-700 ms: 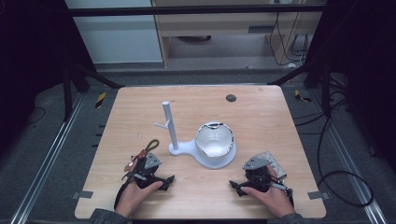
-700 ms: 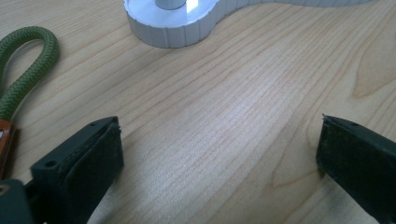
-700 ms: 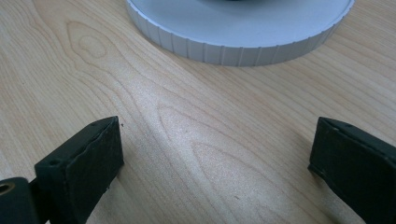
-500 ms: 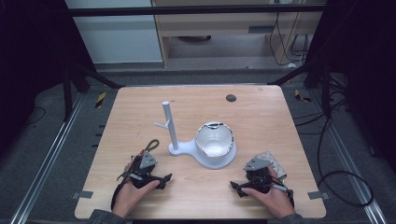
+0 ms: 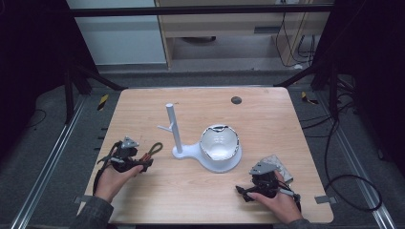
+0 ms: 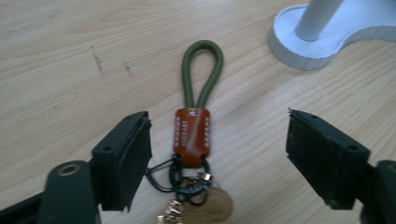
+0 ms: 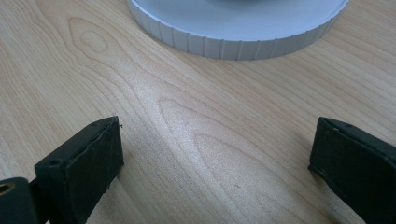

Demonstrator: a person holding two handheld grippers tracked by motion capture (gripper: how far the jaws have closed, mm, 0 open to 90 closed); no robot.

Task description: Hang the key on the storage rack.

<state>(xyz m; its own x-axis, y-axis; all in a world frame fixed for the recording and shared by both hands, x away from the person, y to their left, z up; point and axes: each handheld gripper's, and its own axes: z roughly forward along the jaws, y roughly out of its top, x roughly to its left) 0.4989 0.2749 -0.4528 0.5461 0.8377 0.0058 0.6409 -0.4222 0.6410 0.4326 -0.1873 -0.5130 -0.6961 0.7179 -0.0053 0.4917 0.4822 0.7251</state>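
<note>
A: Item one, the keyring?

B: Keyring (image 6: 192, 140): a green cord loop, a brown leather tab and black clips with a brass-coloured tag. It lies flat on the wooden table (image 5: 267, 119), near the left edge in the high view (image 5: 152, 150), its loop pointing toward the white stand.

A: And the left gripper?

B: Left gripper (image 6: 217, 158), seen in the high view at (image 5: 143, 161), is held low over the table. Its jaws stand open, one on either side of the leather tab, and neither pad touches it. It grips nothing.

A: Right gripper?

B: Right gripper (image 7: 217, 163), in the high view at (image 5: 242, 192), rests near the front right of the table. Jaws wide apart, bare wood between them, nothing held.

A: Other stock on the table?

B: White stand (image 5: 177, 143): an upright post with a short side peg on a flat base, which widens into a ribbed round disc (image 7: 238, 32). A white bowl (image 5: 218, 142) sits on that disc. A crumpled grey cloth (image 5: 279, 164) lies just behind the right hand. A small dark round spot (image 5: 236, 100) lies near the far edge.

A: Keyring relative to the stand?

B: Near its base, not touching.
</note>
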